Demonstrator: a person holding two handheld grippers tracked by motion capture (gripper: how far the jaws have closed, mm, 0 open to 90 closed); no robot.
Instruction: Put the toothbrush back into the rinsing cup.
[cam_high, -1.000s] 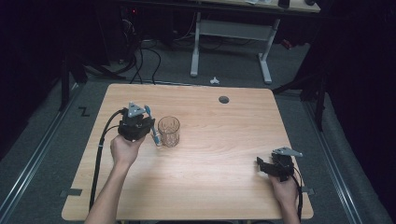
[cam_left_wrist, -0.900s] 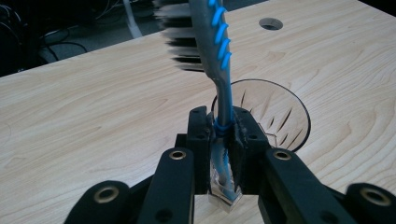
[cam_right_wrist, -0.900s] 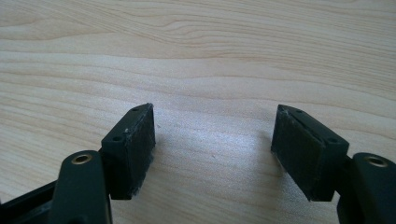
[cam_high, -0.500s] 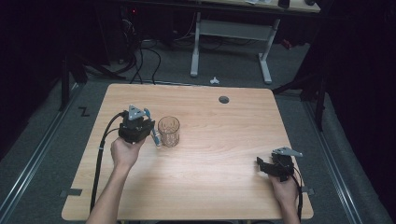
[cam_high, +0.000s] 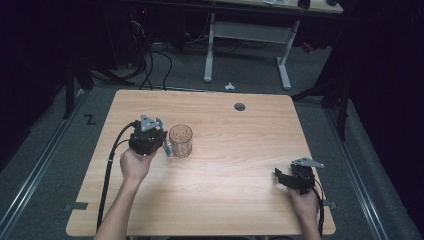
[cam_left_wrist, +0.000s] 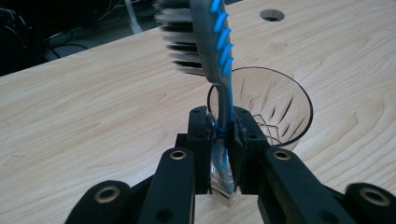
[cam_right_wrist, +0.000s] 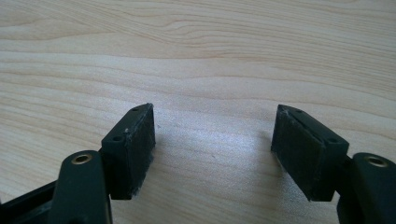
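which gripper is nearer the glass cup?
Left. The left gripper, clamping a toothbrush, sits right beside the glass cup; the right gripper rests open far across the table.

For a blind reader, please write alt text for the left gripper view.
The left gripper is shut on the handle of a grey and blue toothbrush, bristle head upward. Just behind it, an empty cut-glass tumbler stands on the light wooden table.

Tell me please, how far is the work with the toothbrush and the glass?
Done: the left gripper is shut on the toothbrush, lifted beside the glass. In hand: holding it by the rim. Left: probably placing it in the glass, not yet done. The right gripper rests open, empty.
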